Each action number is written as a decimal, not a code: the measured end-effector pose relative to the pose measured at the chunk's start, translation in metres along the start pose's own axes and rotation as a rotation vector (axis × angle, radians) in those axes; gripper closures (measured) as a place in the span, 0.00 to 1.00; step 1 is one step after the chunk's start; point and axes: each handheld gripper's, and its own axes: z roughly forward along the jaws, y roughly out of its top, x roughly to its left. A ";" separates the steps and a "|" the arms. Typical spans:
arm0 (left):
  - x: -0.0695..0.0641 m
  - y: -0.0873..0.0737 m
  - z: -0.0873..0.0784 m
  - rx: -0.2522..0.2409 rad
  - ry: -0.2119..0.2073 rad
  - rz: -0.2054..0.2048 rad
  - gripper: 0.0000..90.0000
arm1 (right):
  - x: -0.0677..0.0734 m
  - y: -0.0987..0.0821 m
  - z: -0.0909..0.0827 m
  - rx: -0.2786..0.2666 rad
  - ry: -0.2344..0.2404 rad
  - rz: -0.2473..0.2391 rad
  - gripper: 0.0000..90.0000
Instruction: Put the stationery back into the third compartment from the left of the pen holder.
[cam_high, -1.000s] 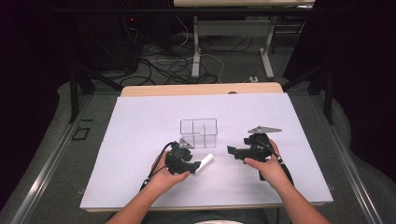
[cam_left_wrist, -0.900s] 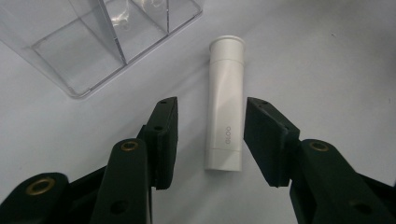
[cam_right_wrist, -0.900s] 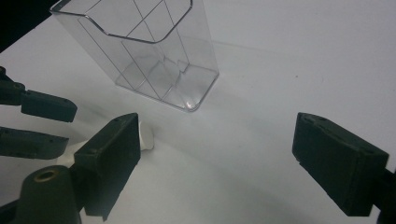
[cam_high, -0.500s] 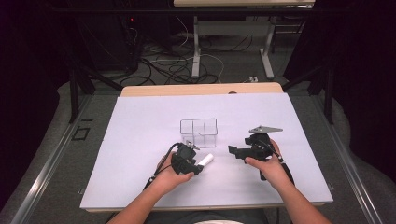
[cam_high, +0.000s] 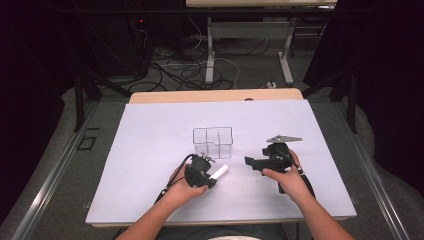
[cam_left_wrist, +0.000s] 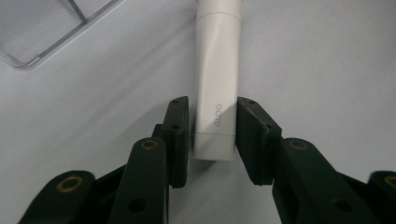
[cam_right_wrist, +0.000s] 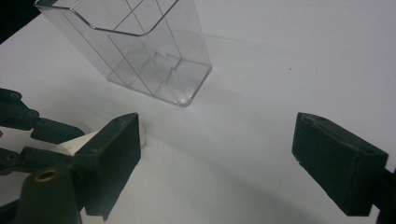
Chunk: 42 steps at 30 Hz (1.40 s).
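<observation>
On the white table cover (cam_high: 150, 150), near my edge, both my grippers sit low. Left gripper (cam_left_wrist: 212, 135): jaws drawn narrow around a white glue stick (cam_left_wrist: 217, 79), one pad on each flank of its lower end. The left pad looks to be touching the tube; a thin sliver of gap may remain at the right pad, hard to tell. Tube lies flat on the cover, pointing away from me, with a seam where the cap section meets the body. Writing on the body, grey, running along its length, reads "GLOO". No other lettering legible.

High view: left gripper (cam_high: 202, 172) in my left hand (cam_high: 180, 186), the glue stick (cam_high: 220, 172) poking out toward the right, just in front of a clear plastic organiser (cam_high: 213, 141) with inner dividers. Stick and organiser are near, not touching.

Right gripper (cam_right_wrist: 217, 158): jaws wide apart, nothing between them but bare cover. Its view looks toward the organiser (cam_right_wrist: 154, 56), standing upright, compartments see-through, no label visible. In the high view the right gripper (cam_high: 270, 161) is in my right hand (cam_high: 285, 177), to the right of the organiser, pointing left toward the stick.
</observation>
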 end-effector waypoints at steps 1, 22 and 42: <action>0.000 0.000 0.000 0.002 -0.002 -0.001 0.75 | 0.000 0.000 0.000 0.000 0.000 0.000 0.17; -0.003 0.006 0.001 0.061 0.017 0.048 0.79 | -0.001 -0.001 0.002 0.001 0.000 -0.002 0.17; -0.003 0.004 -0.004 -0.002 0.005 0.050 0.79 | 0.003 0.001 -0.003 -0.015 0.012 0.008 0.17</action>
